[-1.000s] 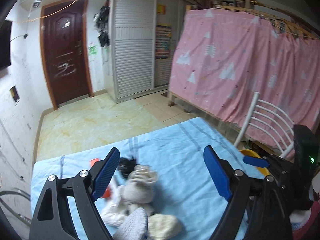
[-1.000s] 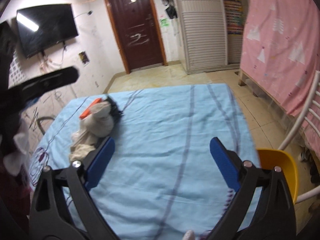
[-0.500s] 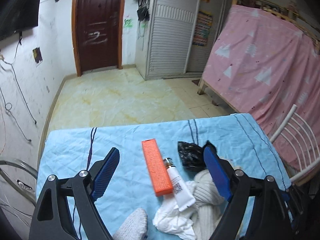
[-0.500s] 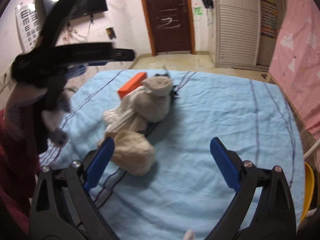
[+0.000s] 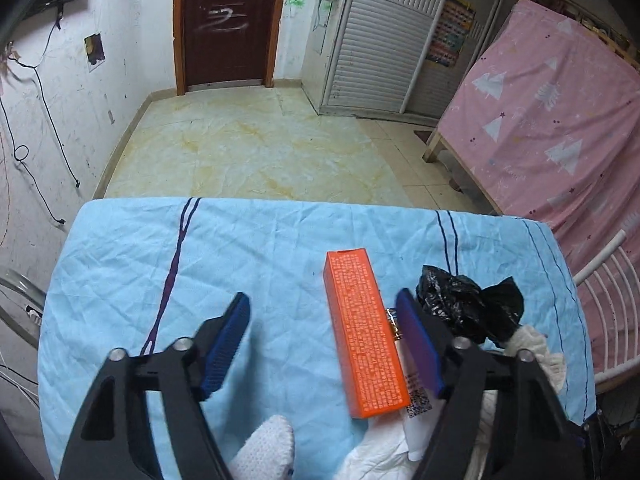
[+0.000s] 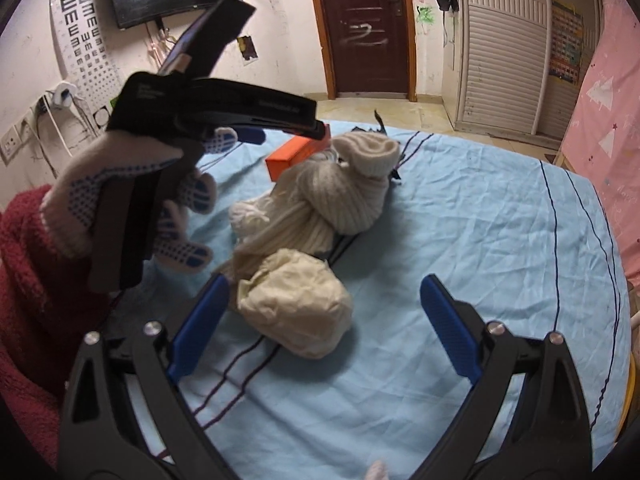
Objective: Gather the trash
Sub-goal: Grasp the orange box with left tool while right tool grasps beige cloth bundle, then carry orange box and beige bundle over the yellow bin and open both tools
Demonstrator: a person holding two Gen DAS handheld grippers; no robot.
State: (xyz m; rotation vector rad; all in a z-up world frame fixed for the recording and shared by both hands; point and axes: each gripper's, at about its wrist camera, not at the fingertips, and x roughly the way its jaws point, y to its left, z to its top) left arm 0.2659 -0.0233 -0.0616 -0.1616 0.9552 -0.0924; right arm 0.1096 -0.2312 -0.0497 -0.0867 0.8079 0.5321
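Observation:
In the left wrist view an orange box [image 5: 362,332] lies on the blue tablecloth [image 5: 160,248], between the open fingers of my left gripper [image 5: 322,340] and nearer the right one. A black plastic bag [image 5: 468,306] lies just right of it. A tube [image 5: 414,390] pokes out beside the box. In the right wrist view my right gripper [image 6: 326,326] is open above a crumpled beige paper wad [image 6: 294,306]. Behind the wad lies a cream knitted garment [image 6: 332,196]. The orange box [image 6: 288,156] shows behind that, and the left gripper [image 6: 248,134] hovers above it.
White cloth [image 5: 536,356] lies at the right by the left gripper. A white metal chair [image 5: 612,304] stands at the table's right edge. A pink curtain [image 5: 560,112] hangs beyond. The tiled floor [image 5: 256,148] lies past the table's far edge.
My left gripper has swung left and down over the orange box, its fingers narrowing a little. My right gripper has turned left and moved in over the beige wad.

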